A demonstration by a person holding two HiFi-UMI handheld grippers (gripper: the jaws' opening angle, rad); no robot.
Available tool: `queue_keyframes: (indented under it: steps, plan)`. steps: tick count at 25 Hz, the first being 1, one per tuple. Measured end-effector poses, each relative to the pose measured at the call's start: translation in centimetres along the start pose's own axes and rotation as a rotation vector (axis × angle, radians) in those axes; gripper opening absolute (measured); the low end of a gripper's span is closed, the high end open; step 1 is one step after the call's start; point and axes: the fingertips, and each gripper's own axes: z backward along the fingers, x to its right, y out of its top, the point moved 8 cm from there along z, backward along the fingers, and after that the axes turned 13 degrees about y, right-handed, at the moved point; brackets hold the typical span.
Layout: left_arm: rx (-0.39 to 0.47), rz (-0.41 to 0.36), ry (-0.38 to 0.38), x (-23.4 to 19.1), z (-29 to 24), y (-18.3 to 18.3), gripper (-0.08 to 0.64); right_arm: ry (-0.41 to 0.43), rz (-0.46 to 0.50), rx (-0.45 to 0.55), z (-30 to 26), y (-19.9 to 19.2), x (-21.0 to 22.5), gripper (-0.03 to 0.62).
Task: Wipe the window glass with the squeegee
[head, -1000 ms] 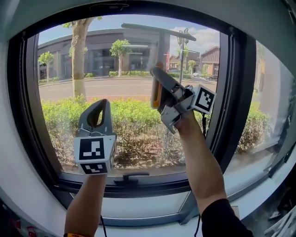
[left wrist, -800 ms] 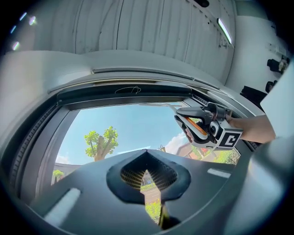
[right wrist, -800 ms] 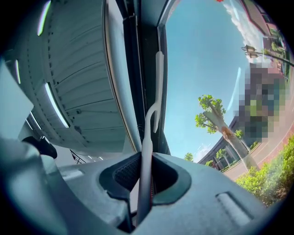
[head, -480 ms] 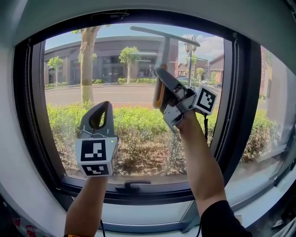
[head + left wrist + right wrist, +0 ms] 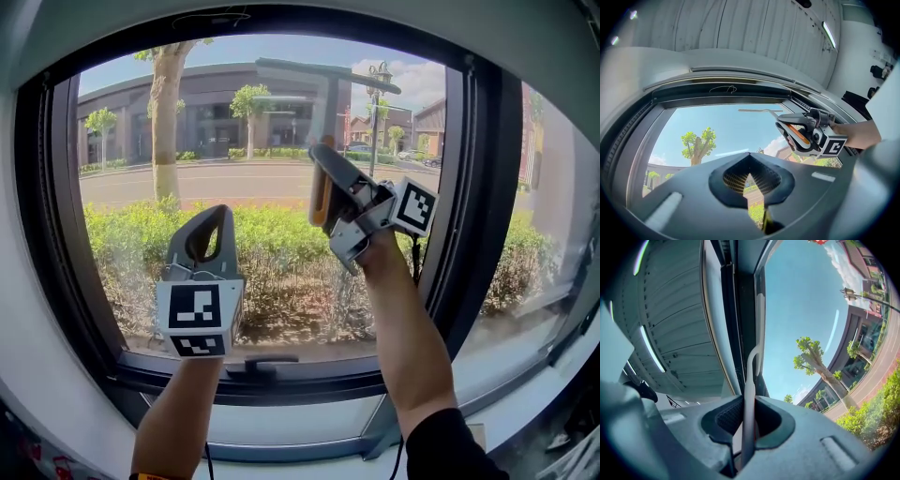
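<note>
The squeegee [image 5: 330,77] has its thin grey blade lying across the top of the window glass [image 5: 141,141], slightly tilted, with its handle running down into my right gripper [image 5: 321,157]. In the right gripper view the pale handle [image 5: 749,394] stands between the jaws of my right gripper [image 5: 747,416], which is shut on it, and the blade runs along the upper frame. My left gripper [image 5: 208,225] hangs lower left of it, in front of the glass, shut with nothing held. The left gripper view shows its jaws [image 5: 750,158] closed, and the squeegee [image 5: 757,111] up to the right.
A dark window frame surrounds the pane, with a thick vertical post [image 5: 469,187] just right of my right arm. A black window handle [image 5: 262,364] lies on the lower frame under the left gripper. Outside are hedges, a tree and a road.
The squeegee blade sits slightly lower on the glass than a second ago. The right gripper has dipped a little with it. My left gripper has barely moved.
</note>
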Motion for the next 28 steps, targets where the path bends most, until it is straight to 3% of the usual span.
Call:
queue_keyframes:
  steps: [16, 28]
  plan:
    - [-0.111, 0.051, -0.053, 4.1, 2.4, -2.6, 0.012, -0.051, -0.142, -0.073, 7.2, -8.9, -2.0, 0.046]
    - [-0.156, 0.059, -0.039, 5.6, 3.7, -3.9, 0.012, -0.072, -0.177, -0.085, 9.6, -10.5, -2.6, 0.046]
